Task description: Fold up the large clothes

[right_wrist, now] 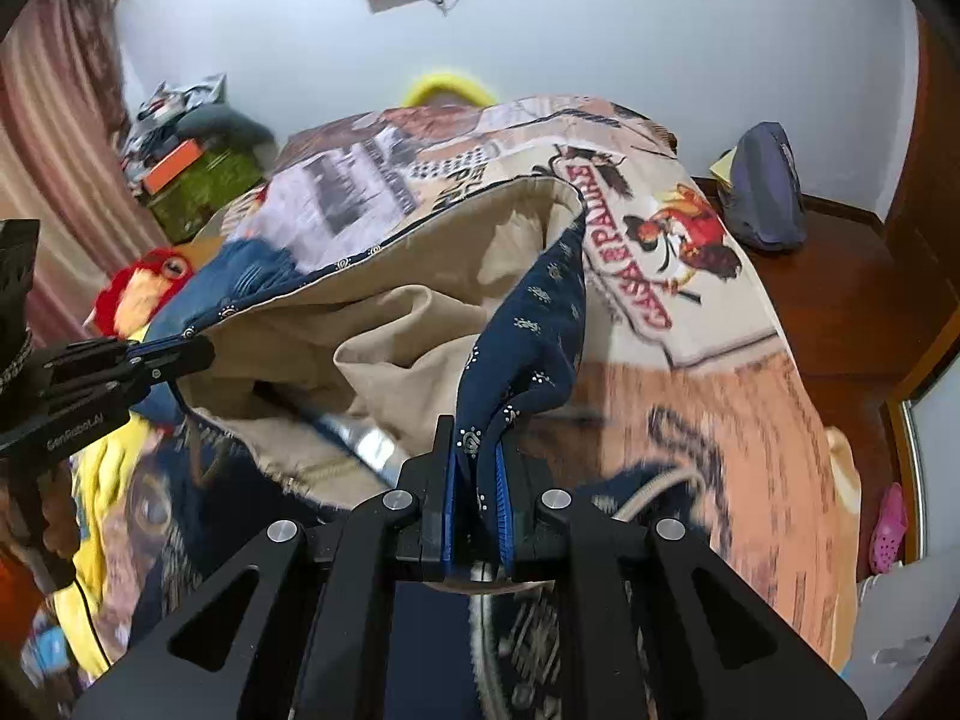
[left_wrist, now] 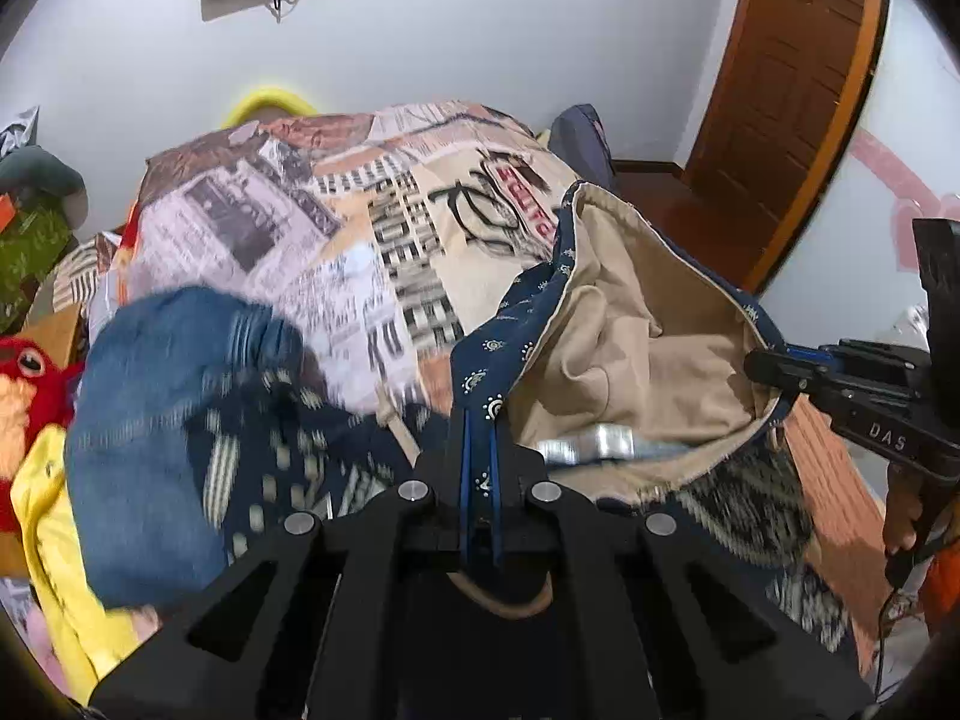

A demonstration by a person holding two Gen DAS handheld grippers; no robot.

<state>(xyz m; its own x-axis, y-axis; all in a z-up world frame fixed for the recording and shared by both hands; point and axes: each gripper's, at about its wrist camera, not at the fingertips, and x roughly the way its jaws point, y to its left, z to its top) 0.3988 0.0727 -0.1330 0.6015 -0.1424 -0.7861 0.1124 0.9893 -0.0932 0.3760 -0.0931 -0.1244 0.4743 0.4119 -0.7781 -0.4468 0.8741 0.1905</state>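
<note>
- The stuffed toy (left_wrist: 27,384), red and orange, lies at the far left edge of the bed beside some yellow cloth (left_wrist: 54,552), off to the side and clear of the folding space.
- A bundle of blue clothes (left_wrist: 174,420) sits on the left part of the bed. It is blurred, so I cannot tell whether it is one piece or several; it looks like a pile waiting its turn.
- The left gripper (left_wrist: 478,468) is closed tight on the dark blue patterned edge of the garment (left_wrist: 606,330), the cloth pinched between the blue pads, so this corner can be lifted without slipping.
- The garment, blue outside and tan inside, hangs between the two tools above the printed bedspread (left_wrist: 336,228), its tan lining facing up and sagging in the middle. Holding it by two edge points spreads it open, probably to straighten it before laying it flat.
- The right gripper (right_wrist: 477,474) is likewise clamped on a fold of the blue patterned edge, matching the other side so the cloth can be pulled taut.
- A grey-blue bag (right_wrist: 768,192) rests on the wooden floor (right_wrist: 840,300) right of the bed, well apart from the work.
</note>
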